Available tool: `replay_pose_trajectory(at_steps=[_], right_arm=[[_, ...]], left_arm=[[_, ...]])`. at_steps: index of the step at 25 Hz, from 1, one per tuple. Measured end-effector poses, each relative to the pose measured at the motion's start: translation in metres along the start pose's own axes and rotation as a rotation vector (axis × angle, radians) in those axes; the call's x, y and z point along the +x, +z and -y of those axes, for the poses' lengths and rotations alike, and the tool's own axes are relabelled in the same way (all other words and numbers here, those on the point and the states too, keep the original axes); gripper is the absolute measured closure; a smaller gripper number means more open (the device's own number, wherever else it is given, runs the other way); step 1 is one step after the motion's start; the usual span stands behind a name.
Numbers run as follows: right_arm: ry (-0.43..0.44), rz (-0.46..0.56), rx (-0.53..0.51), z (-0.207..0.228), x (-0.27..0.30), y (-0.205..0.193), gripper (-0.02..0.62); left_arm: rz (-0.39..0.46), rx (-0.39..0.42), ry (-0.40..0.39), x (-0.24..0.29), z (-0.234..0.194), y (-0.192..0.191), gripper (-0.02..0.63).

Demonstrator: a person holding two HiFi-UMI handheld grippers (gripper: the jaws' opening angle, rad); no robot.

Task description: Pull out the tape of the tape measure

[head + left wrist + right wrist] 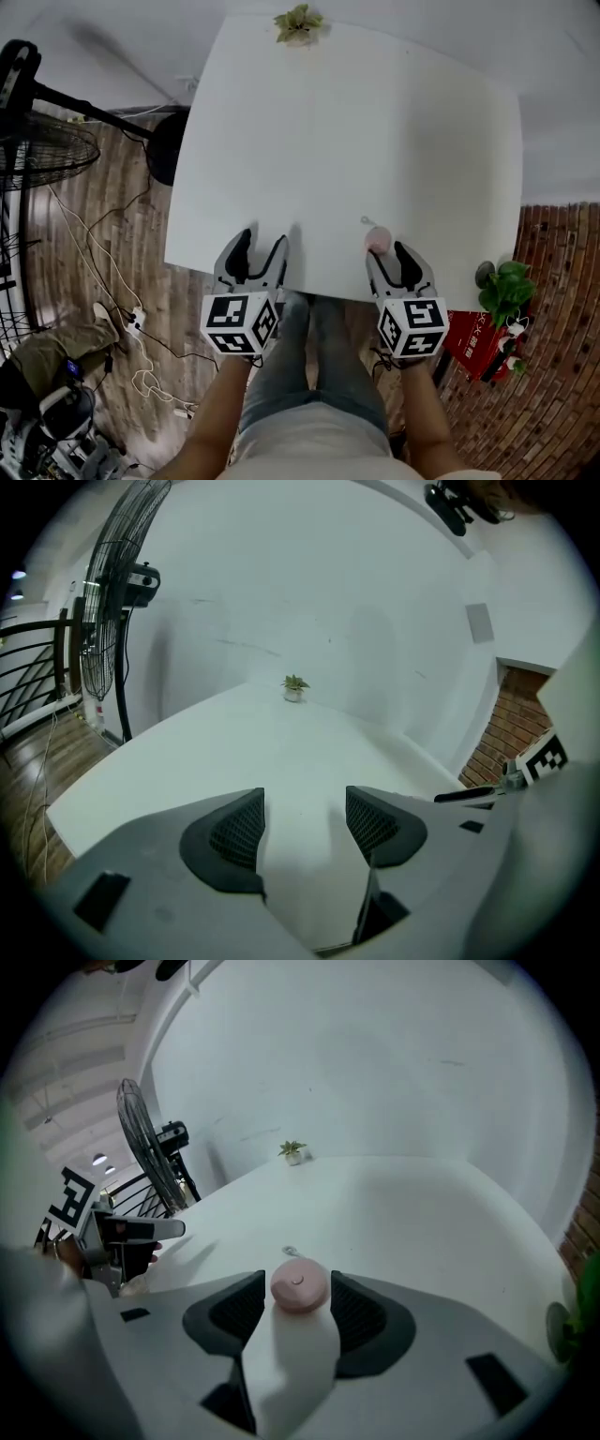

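A small round pink tape measure (378, 239) lies flat on the white table (356, 141) near its front edge, with a thin metal pull ring (366, 221) sticking out on its far side. My right gripper (397, 258) is open just behind it. In the right gripper view the tape measure (299, 1287) sits at the mouth of the jaws, level with the fingertips; I cannot tell whether the pads touch it. My left gripper (261, 248) is open over the table's front edge with nothing between its fingers (242, 829).
A small potted plant (298, 23) stands at the table's far edge. A standing fan (37, 141) and loose cables (131, 319) are on the wooden floor to the left. A leafy plant (504, 291) and a red box (473, 342) sit on the right.
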State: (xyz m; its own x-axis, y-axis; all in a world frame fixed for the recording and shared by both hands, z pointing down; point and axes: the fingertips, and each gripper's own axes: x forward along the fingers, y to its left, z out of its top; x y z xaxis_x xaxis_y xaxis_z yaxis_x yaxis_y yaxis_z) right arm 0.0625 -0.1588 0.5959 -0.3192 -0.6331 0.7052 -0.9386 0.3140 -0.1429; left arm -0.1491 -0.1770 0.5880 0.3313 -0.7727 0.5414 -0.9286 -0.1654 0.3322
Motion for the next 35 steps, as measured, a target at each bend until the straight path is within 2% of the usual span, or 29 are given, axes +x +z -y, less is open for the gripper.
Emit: replay_pose_trajectory(at_steps=[14,27,35], right_arm=[[0.015,-0.084,-0.155,0.0,0.013,-0.004,0.36],[0.012,-0.116,-0.197,-0.001,0.018,-0.005,0.36],[-0.004,-0.133,-0.179,0.002,0.019,-0.005,0.379]], left_arm=[[0.036,-0.059,0.07,-0.008,-0.015,-0.004,0.334],[0.048,-0.065,0.089,-0.009,-0.02,0.001,0.334],[0.049,-0.06,0.081,-0.007,-0.02,0.003,0.334]])
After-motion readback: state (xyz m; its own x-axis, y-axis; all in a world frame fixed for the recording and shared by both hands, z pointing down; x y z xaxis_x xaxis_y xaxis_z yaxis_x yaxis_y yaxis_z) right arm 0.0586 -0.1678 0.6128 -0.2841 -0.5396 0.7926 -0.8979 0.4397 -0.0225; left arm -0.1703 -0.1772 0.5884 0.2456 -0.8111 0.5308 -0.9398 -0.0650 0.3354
